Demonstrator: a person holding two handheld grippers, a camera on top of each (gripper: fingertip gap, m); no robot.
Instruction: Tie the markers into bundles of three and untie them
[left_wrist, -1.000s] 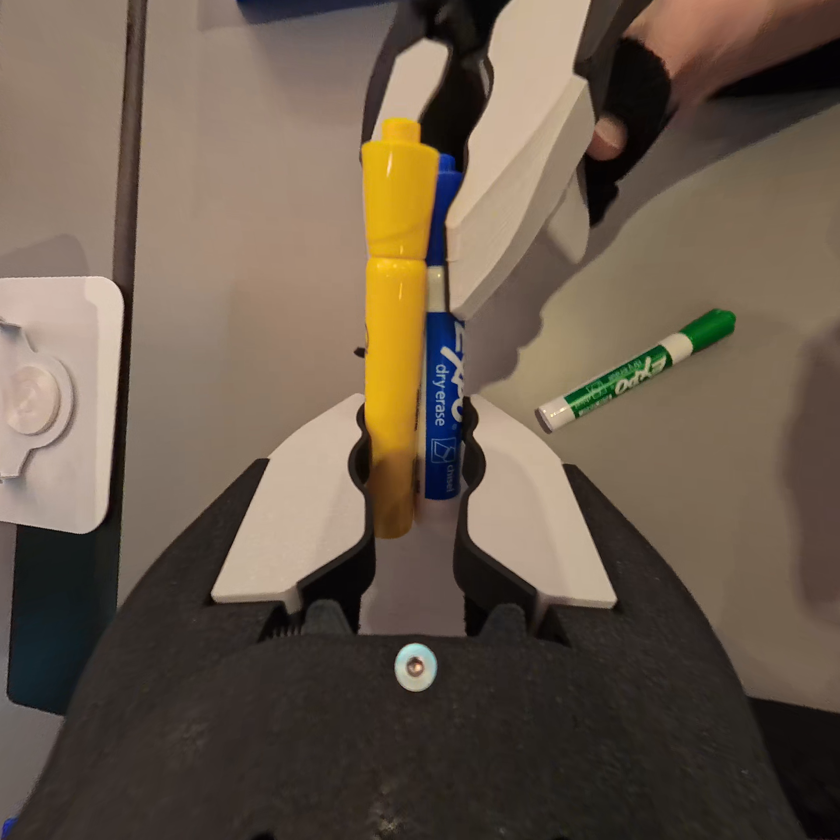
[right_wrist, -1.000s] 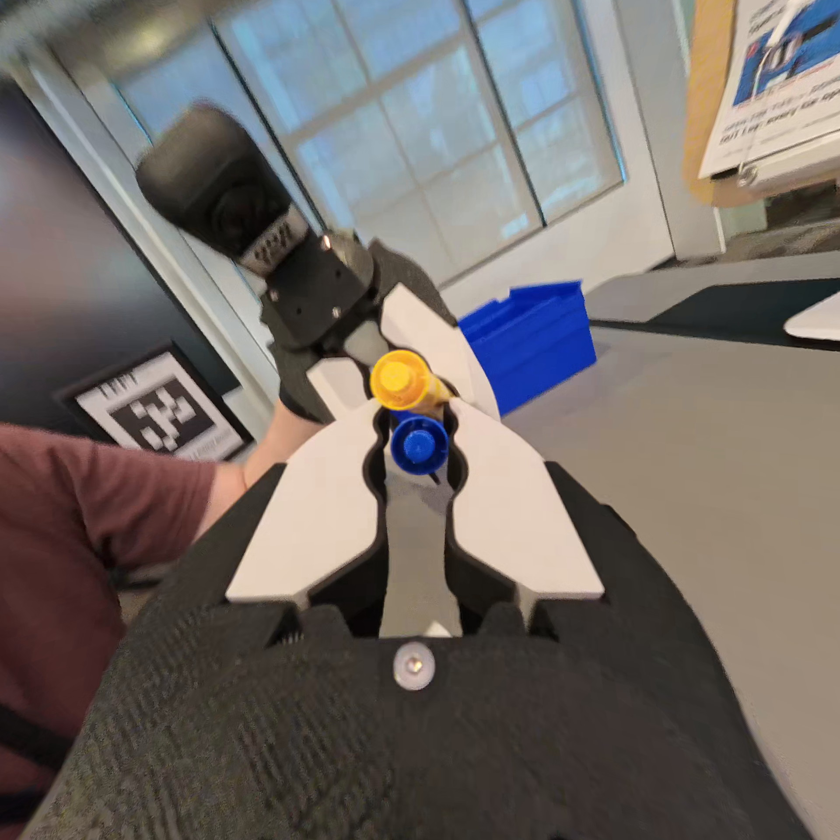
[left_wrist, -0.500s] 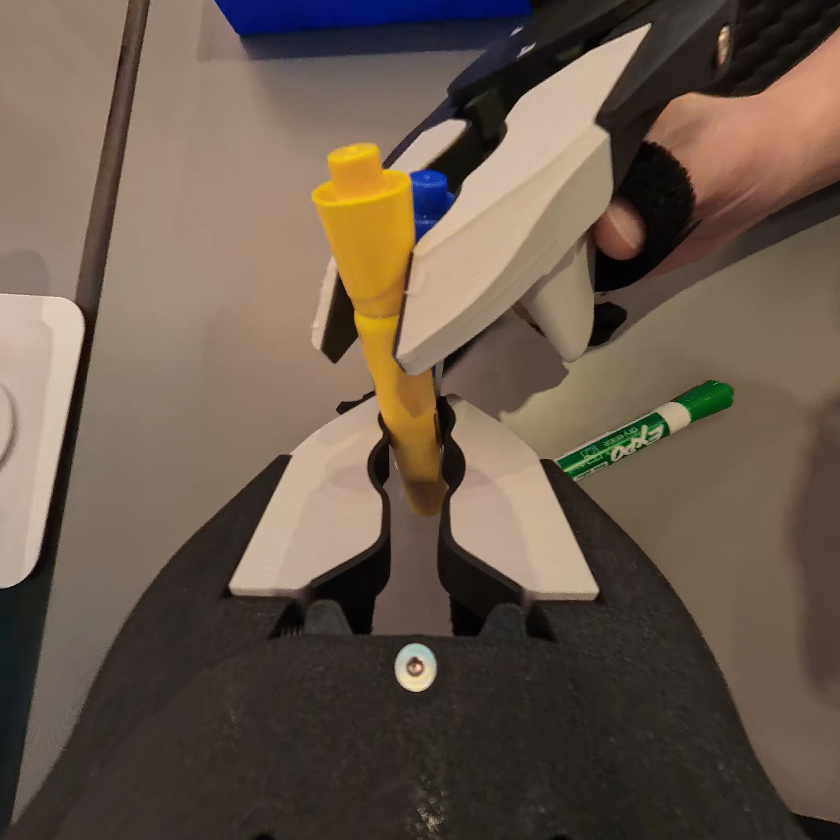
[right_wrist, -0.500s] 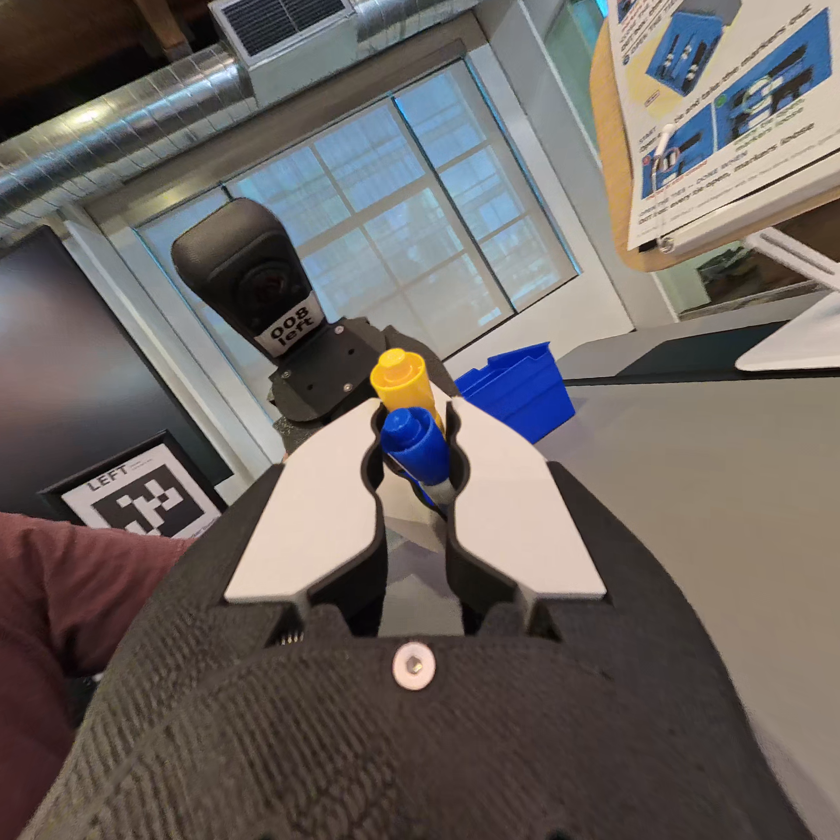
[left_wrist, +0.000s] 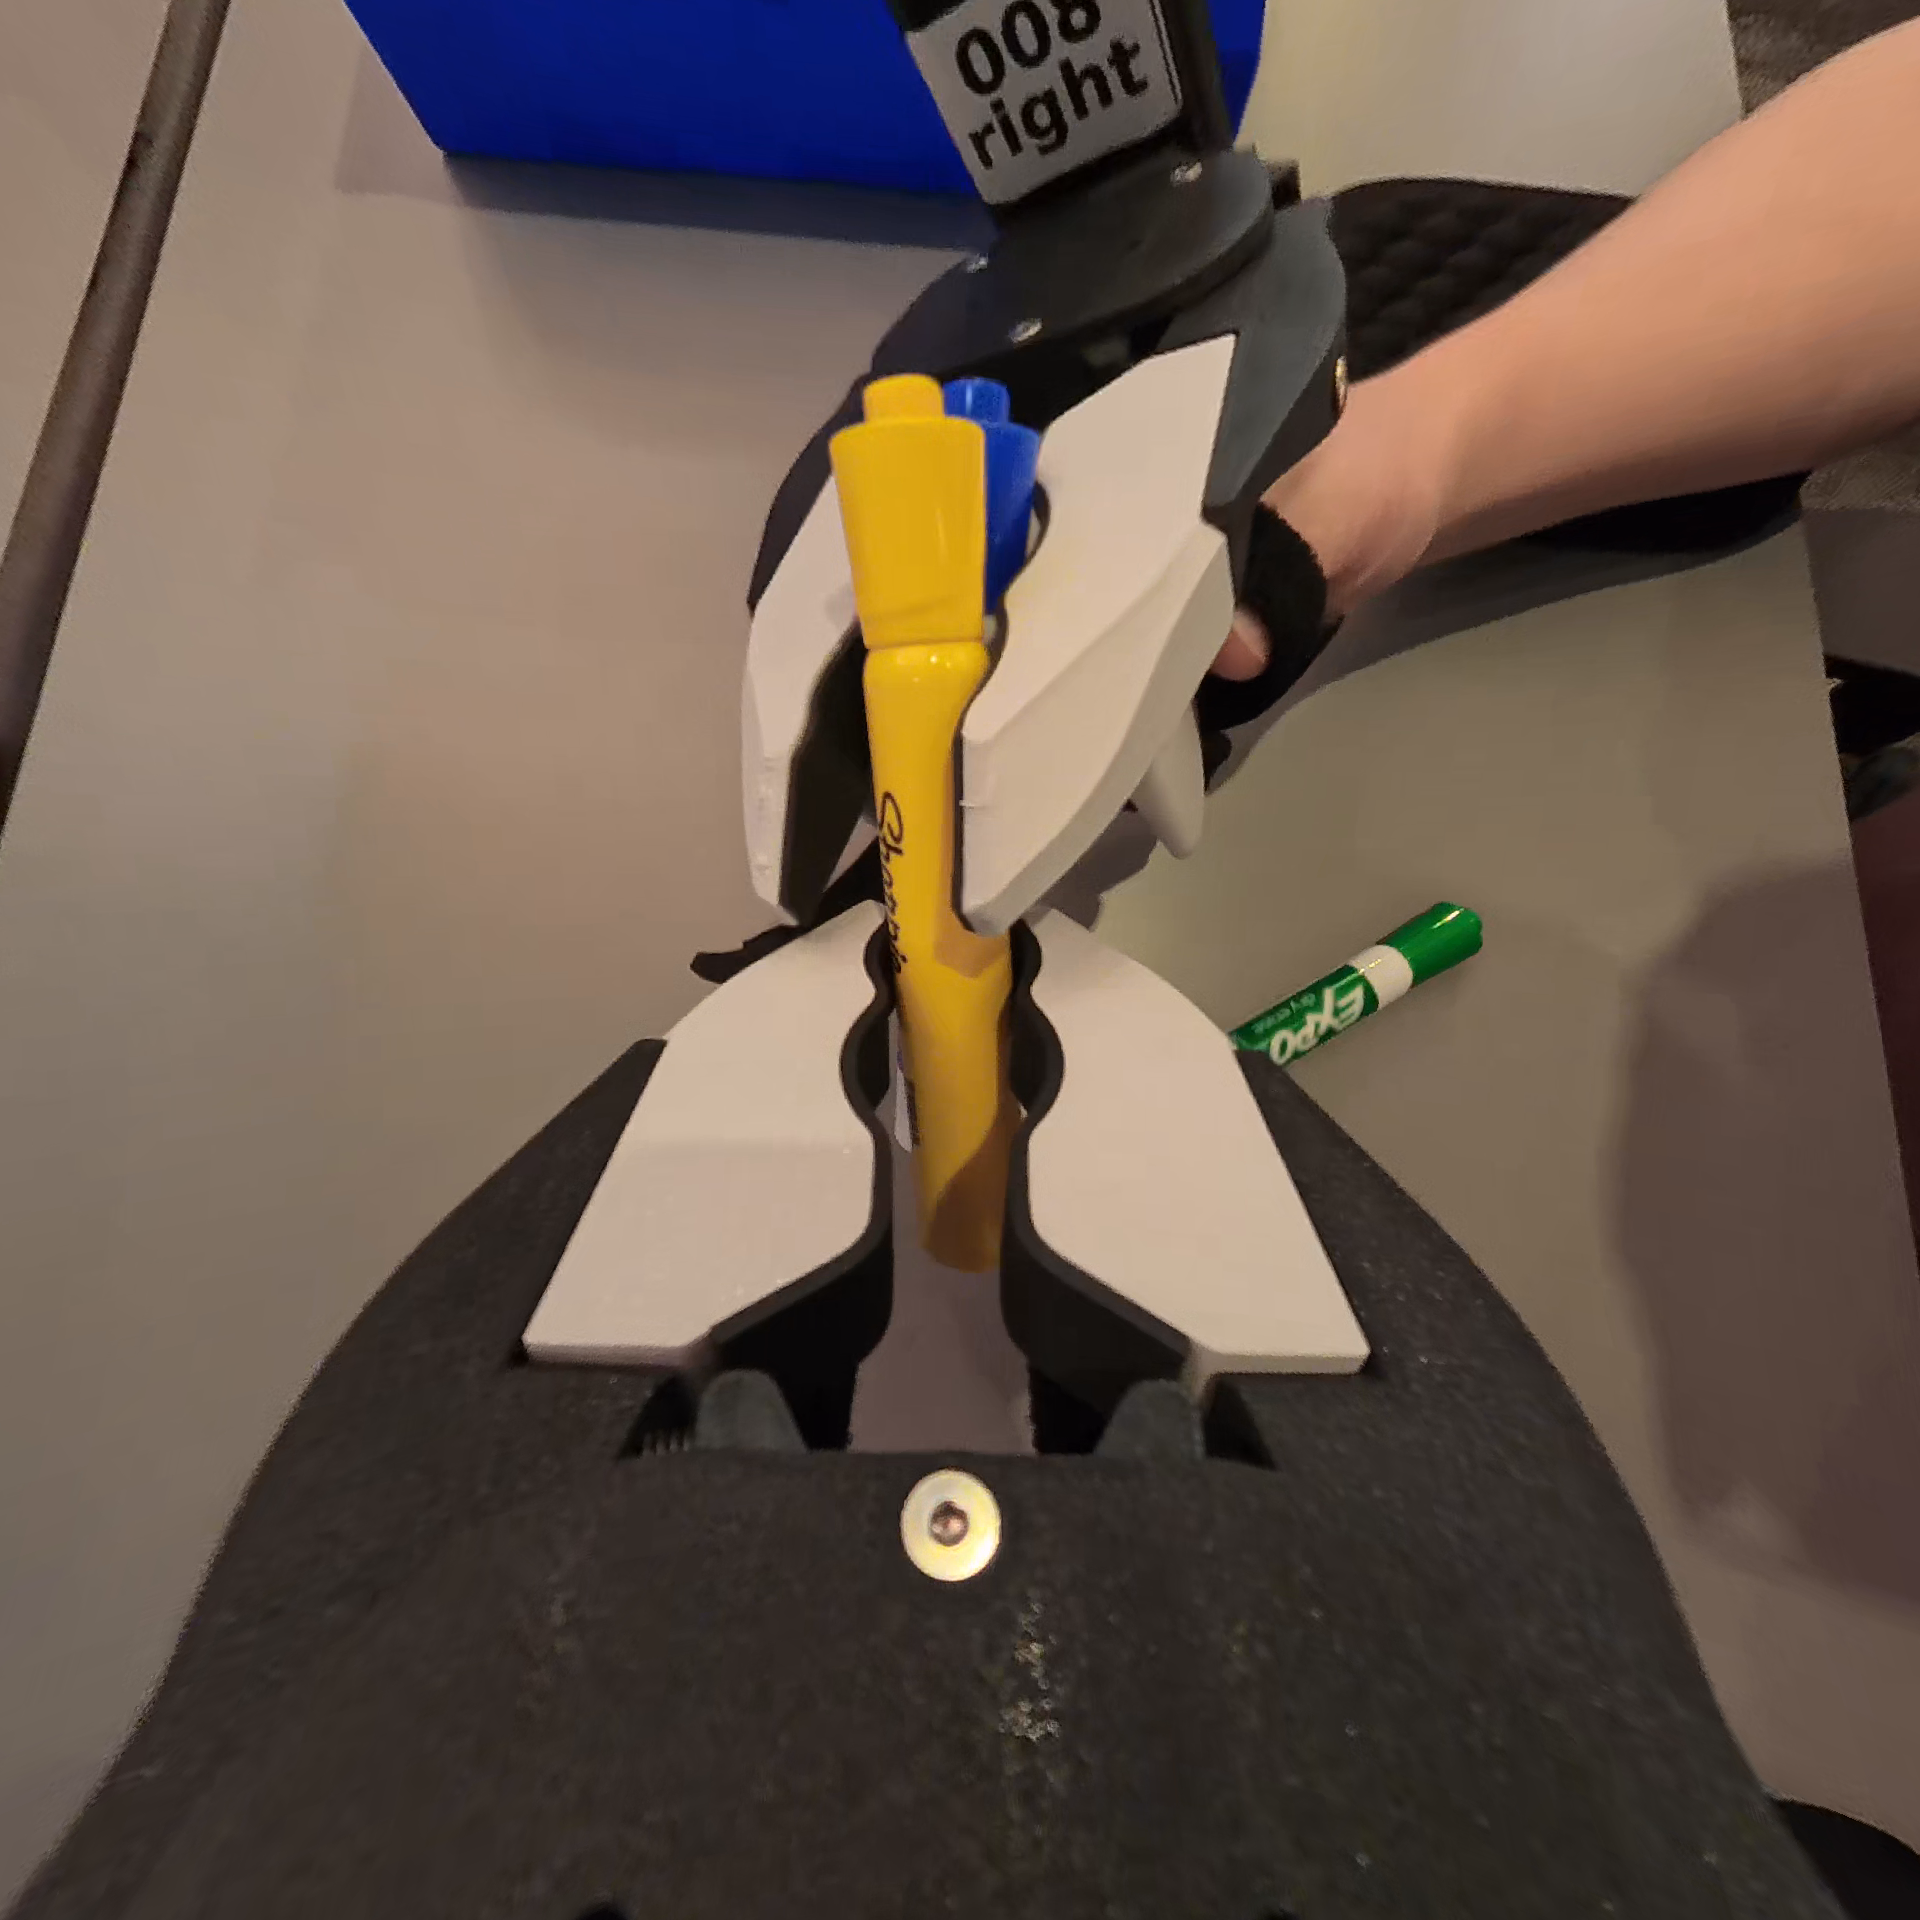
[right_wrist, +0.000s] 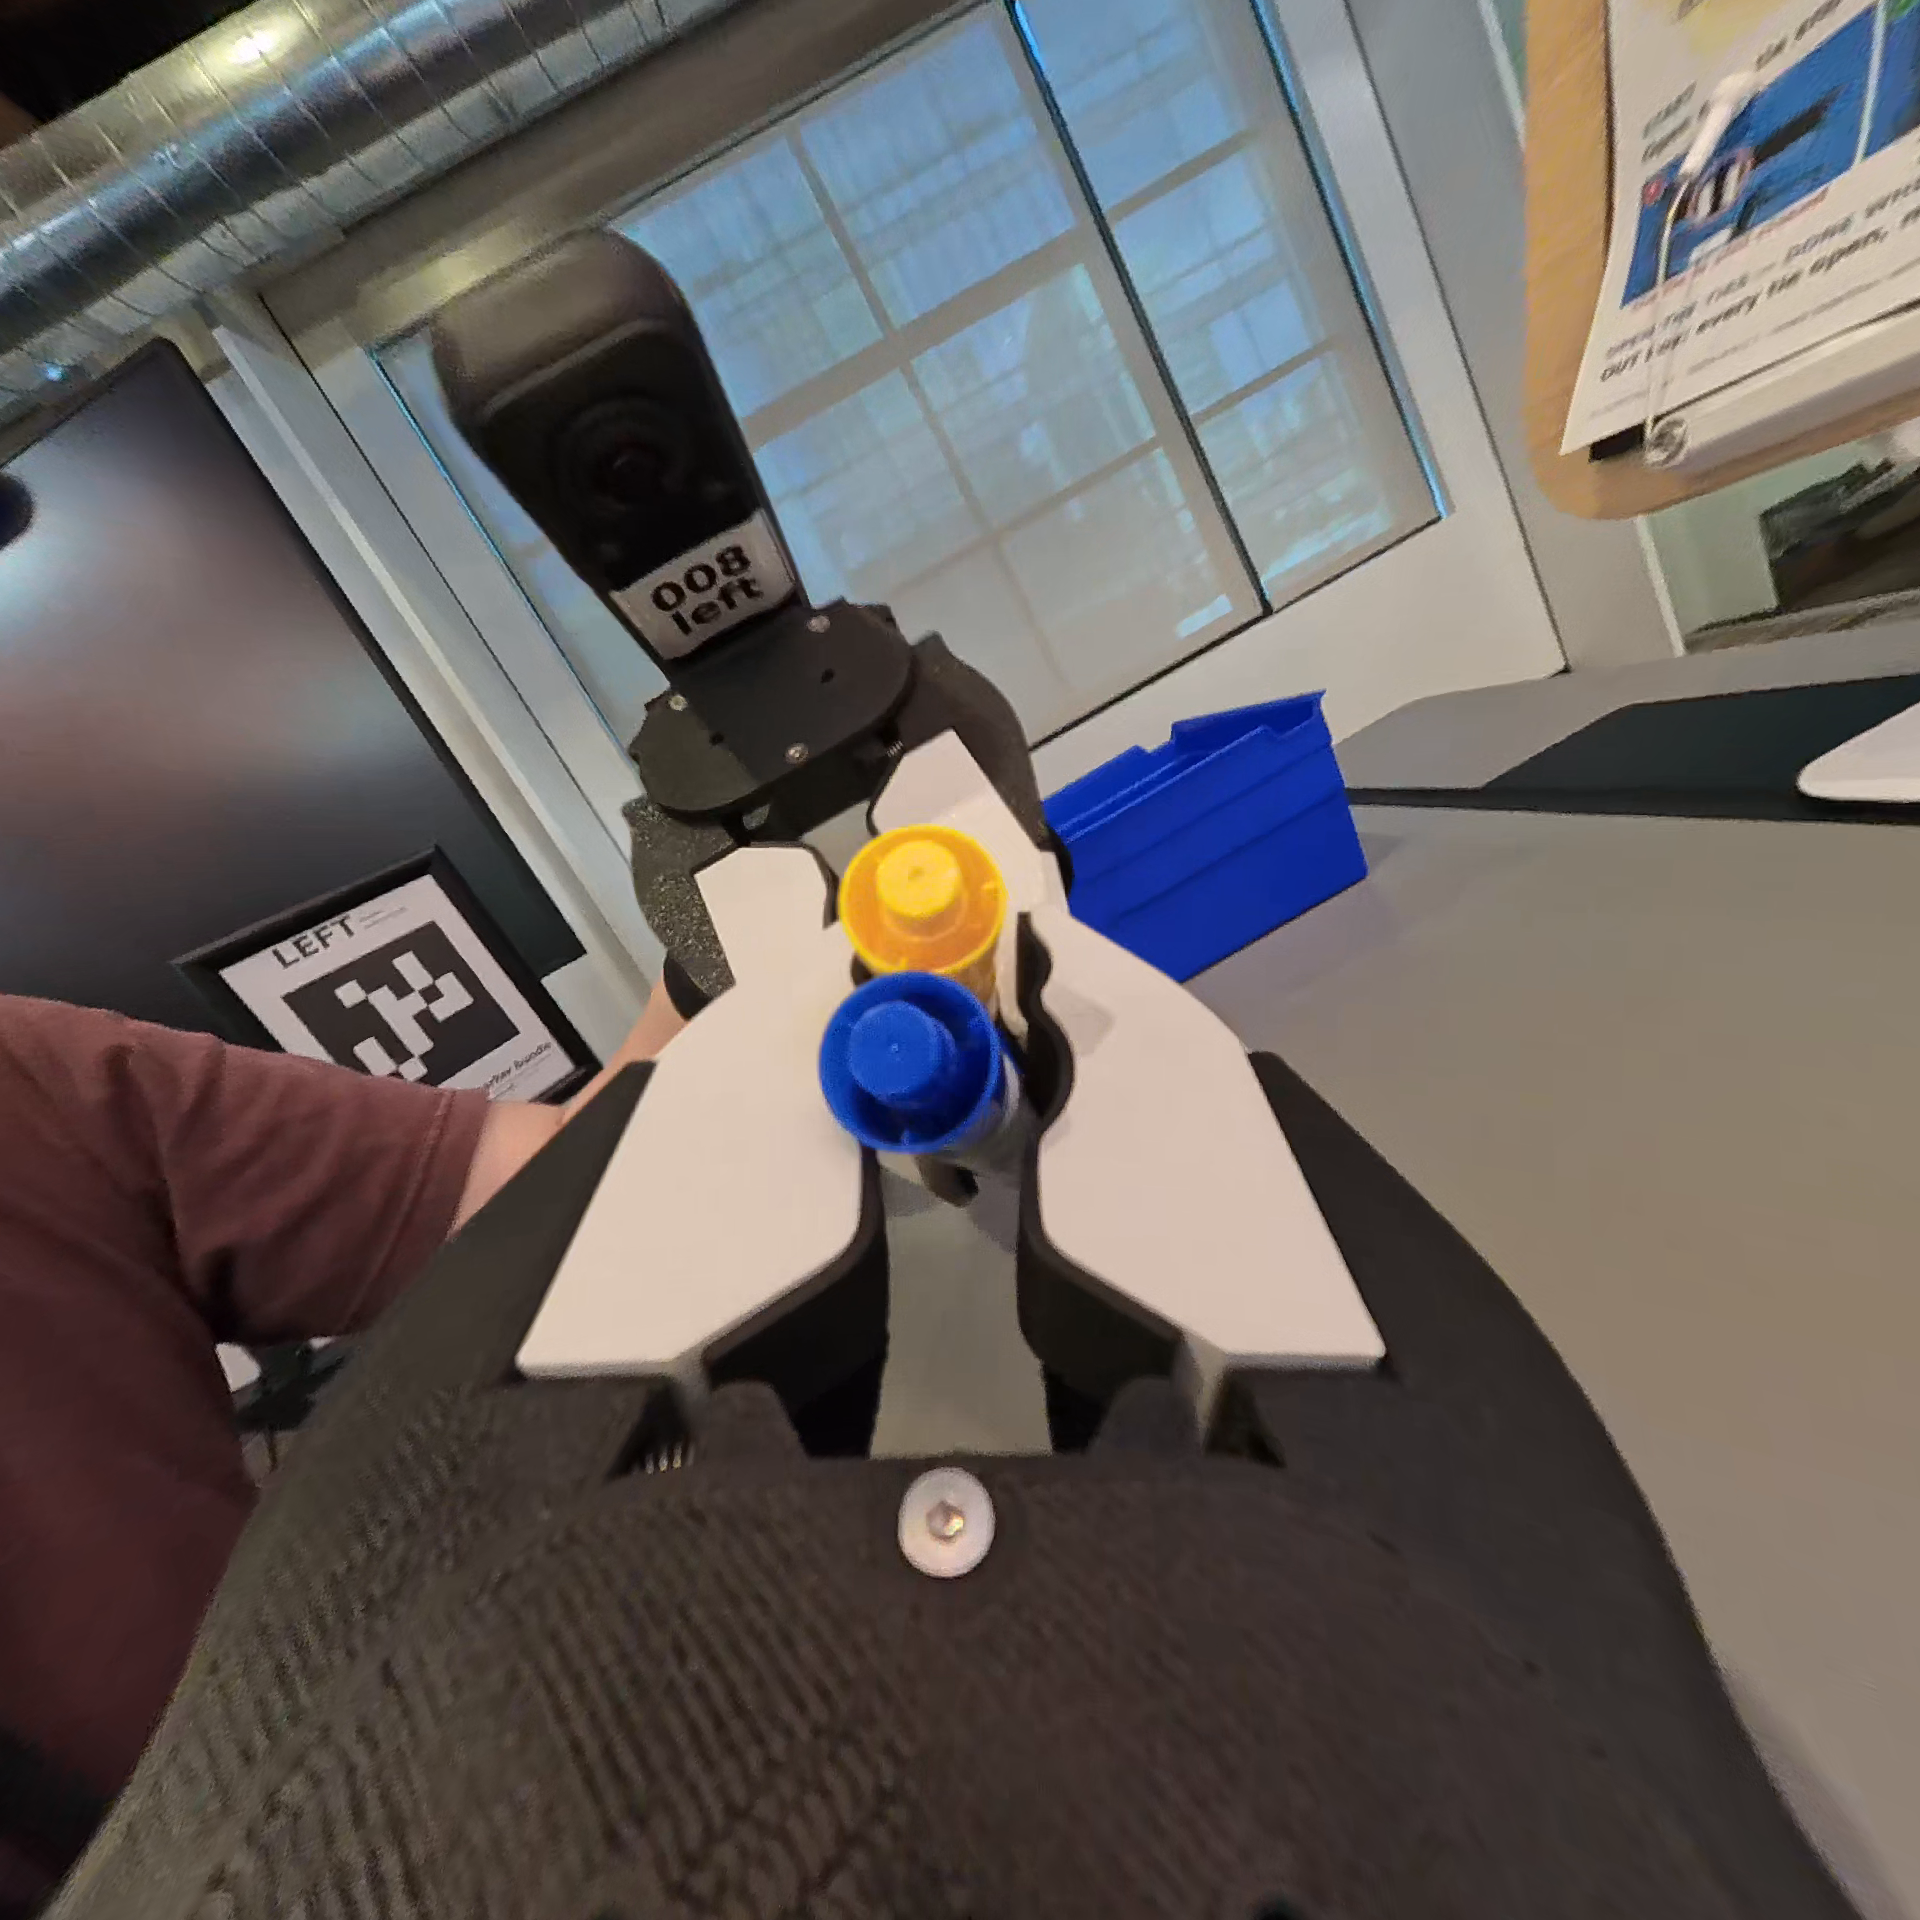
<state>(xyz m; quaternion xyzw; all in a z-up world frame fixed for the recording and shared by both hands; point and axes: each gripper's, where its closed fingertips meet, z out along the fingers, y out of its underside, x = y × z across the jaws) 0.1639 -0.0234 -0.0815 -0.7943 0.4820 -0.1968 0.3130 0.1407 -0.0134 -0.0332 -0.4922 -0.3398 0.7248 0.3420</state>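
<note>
Yellow plastic ran up the middle of the left wrist view: a yellow marker (left_wrist: 930, 790), cap pointing to twelve o'clock, with a blue marker (left_wrist: 1006, 473) tucked just behind it so that only its cap showed at about one o'clock of the yellow cap. The left gripper (left_wrist: 951, 977) was clamped on the lower barrels of this pair, its white fingers (left_wrist: 748, 1174) pressed against the yellow body from both sides. The right gripper (left_wrist: 883, 894) reached down from twelve o'clock and closed around the same two markers nearer their caps, held by a hand (left_wrist: 1382, 488) that entered from three o'clock.

In the right wrist view the two caps faced the camera end-on, the blue marker (right_wrist: 909, 1060) nearest and the yellow marker (right_wrist: 920, 899) touching it at twelve o'clock. The right gripper (right_wrist: 951, 1049) gripped them between its fingers (right_wrist: 1143, 1122), and the left gripper (right_wrist: 914, 883) stood behind them at twelve o'clock.

A green marker (left_wrist: 1356, 982) lay alone on the grey table (left_wrist: 468, 623) at three o'clock of the bundle, apart from it. A blue bin (left_wrist: 665, 94) sat at the far edge at twelve o'clock.
</note>
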